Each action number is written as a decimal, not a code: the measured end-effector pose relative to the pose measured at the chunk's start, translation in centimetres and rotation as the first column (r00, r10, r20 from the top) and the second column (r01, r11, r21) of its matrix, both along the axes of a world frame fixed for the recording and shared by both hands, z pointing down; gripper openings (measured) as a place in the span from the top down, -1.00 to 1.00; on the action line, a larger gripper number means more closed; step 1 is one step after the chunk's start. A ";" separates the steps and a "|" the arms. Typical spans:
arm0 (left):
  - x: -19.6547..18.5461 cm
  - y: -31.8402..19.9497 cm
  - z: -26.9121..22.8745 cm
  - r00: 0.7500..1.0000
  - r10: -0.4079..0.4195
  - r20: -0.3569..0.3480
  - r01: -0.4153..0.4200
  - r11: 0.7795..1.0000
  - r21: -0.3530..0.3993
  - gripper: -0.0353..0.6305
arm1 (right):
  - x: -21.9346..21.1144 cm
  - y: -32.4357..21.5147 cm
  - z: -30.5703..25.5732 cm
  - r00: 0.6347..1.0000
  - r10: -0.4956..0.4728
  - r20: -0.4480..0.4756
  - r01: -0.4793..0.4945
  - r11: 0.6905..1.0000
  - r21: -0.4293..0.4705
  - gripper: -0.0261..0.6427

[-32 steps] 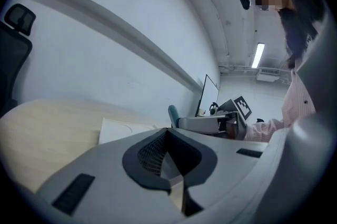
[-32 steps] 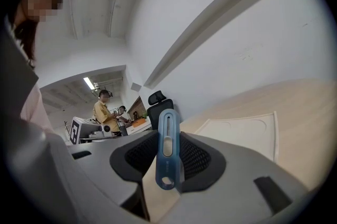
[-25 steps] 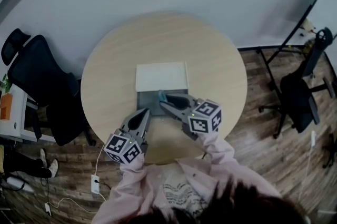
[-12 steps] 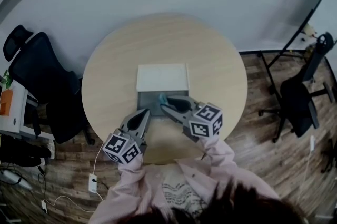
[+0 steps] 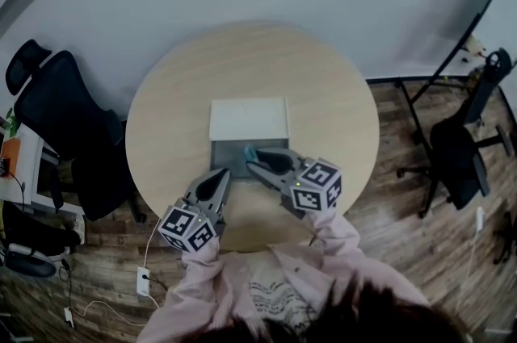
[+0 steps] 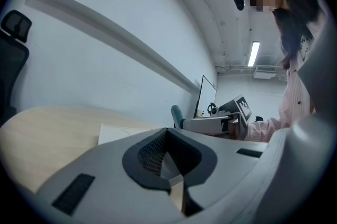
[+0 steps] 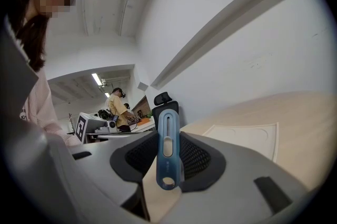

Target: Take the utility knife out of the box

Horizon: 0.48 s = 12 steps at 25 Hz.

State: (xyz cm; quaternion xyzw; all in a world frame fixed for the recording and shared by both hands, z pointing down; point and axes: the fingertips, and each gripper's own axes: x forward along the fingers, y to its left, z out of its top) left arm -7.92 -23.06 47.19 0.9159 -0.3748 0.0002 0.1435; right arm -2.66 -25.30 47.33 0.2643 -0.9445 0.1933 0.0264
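On the round wooden table [image 5: 323,99] a dark grey open box [image 5: 229,157] lies, with its white lid [image 5: 249,118] just beyond it. My right gripper [image 5: 252,162] is over the box's right part, shut on a blue utility knife [image 5: 250,149]. In the right gripper view the knife [image 7: 168,149] stands upright between the pads, slider facing the camera, and the lid [image 7: 247,136] lies past it. My left gripper [image 5: 221,175] rests at the box's near left corner with its jaws together and nothing between them. The left gripper view shows my left gripper [image 6: 171,164] from behind the meeting pads.
A black office chair [image 5: 56,119] stands left of the table, another [image 5: 460,148] at the right on the wood floor. A power strip with a cable [image 5: 146,282] lies on the floor at the near left. A person stands at a far desk [image 7: 117,107].
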 end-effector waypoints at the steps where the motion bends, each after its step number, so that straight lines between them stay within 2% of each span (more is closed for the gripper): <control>1: 0.0 0.0 0.0 1.000 0.001 0.002 -0.001 1.000 0.001 0.88 | 0.0 0.0 0.0 1.000 0.000 0.001 0.000 1.000 0.000 0.54; 12: 0.1 0.1 -0.1 1.000 0.010 0.000 -0.010 1.000 0.002 0.88 | 0.1 0.1 0.2 1.000 0.000 0.008 0.000 1.000 -0.009 0.54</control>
